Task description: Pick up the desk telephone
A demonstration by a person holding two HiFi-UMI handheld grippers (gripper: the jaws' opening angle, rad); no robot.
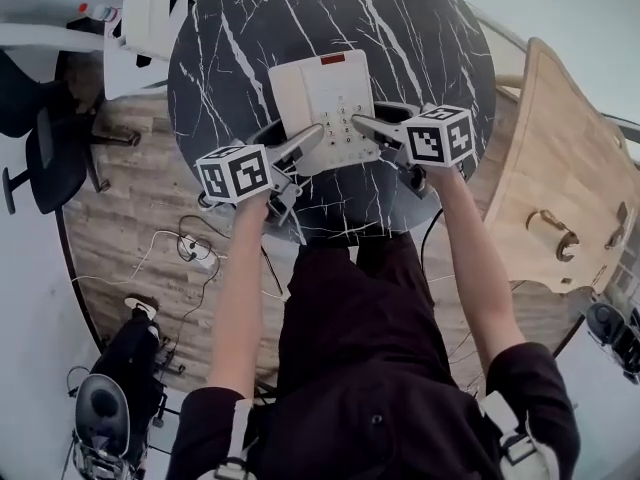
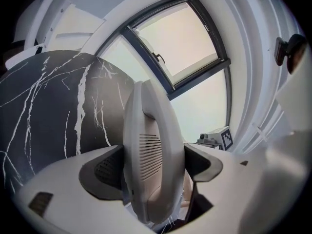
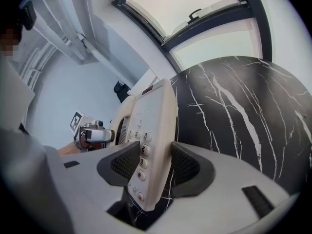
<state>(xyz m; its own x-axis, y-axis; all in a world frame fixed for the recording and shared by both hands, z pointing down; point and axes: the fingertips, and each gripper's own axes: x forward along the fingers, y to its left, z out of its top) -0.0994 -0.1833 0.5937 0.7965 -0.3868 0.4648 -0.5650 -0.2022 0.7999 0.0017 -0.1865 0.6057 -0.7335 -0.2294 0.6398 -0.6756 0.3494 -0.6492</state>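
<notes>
A white desk telephone (image 1: 322,108) with a keypad and a red panel is over the black marble round table (image 1: 230,58). My left gripper (image 1: 305,144) is shut on the phone's left side, its dark pads clamping the handset (image 2: 151,130). The right gripper (image 1: 368,125) is shut on the phone's right, keypad side (image 3: 148,116), with one pad on the buttons and one on the underside. Seen along its own jaws, the left gripper (image 2: 153,162) and the right gripper (image 3: 155,165) each grip an edge. I cannot tell whether the phone rests on the table.
A light wooden tabletop (image 1: 560,168) stands to the right and a dark office chair (image 1: 45,148) to the left. Cables and a power strip (image 1: 190,253) lie on the wood floor. White furniture (image 1: 140,18) sits at the back left. A window (image 2: 180,38) is beyond the table.
</notes>
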